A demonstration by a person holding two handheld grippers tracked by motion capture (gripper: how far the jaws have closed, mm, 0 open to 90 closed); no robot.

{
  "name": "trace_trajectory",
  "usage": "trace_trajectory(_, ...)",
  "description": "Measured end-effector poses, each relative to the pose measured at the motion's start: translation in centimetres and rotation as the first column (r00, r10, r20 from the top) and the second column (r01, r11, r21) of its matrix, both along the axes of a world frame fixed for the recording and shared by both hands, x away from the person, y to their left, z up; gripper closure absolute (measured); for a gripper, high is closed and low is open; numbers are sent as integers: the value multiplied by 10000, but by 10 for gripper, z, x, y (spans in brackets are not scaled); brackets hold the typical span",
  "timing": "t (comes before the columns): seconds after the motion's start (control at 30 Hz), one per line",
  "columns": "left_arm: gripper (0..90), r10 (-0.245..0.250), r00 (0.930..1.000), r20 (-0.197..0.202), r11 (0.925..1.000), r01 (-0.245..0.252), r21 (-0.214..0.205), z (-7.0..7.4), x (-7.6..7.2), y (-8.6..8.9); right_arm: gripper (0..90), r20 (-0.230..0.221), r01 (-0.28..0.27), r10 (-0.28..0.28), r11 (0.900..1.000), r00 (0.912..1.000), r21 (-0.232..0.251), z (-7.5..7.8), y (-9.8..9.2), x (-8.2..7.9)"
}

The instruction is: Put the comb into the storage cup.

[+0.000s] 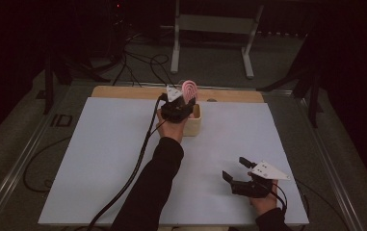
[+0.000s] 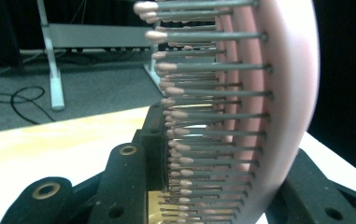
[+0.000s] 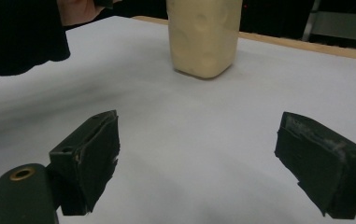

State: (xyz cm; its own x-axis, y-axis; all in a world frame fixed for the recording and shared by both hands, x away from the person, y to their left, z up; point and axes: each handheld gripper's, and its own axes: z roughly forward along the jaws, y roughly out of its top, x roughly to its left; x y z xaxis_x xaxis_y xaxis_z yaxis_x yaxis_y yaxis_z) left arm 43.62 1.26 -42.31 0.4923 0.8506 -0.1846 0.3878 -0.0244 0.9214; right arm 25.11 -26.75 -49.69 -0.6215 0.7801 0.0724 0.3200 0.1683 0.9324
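A pink hairbrush [image 1: 190, 90] with grey, pink-tipped bristles [image 2: 203, 116] stands upright above a cream box [image 1: 194, 123] at the back middle of the table. My left gripper [image 1: 180, 107] is shut on the brush, its black jaws pressing on the bristle side and on the pink back. The brush head [image 2: 283, 93] is close up in the left gripper view. At the front right my right gripper [image 1: 234, 169] hovers over the white sheet, open with nothing between its fingers [image 3: 91, 154]. In the right gripper view the cream box [image 3: 203, 35] stands ahead.
A white sheet [image 1: 104, 159] covers the wooden table [image 1: 123, 92]. Cables [image 1: 133, 168] trail from both grippers across it. Behind the table stands a white metal frame [image 1: 210, 29] on a dark floor with loose cables.
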Motion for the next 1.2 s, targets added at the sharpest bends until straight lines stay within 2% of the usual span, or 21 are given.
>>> trace_trajectory(0.3,640,91,9998,-195,9999,-94,-118,-8,-2,2,136,-5,-11,11,10000,10000,-29,0,0,0)
trace_trajectory(1.2,632,-126,9992,-375,9998,119,-178,-11,-1,-1,136,0,-12,12,10000,10000,-67,0,1,0)
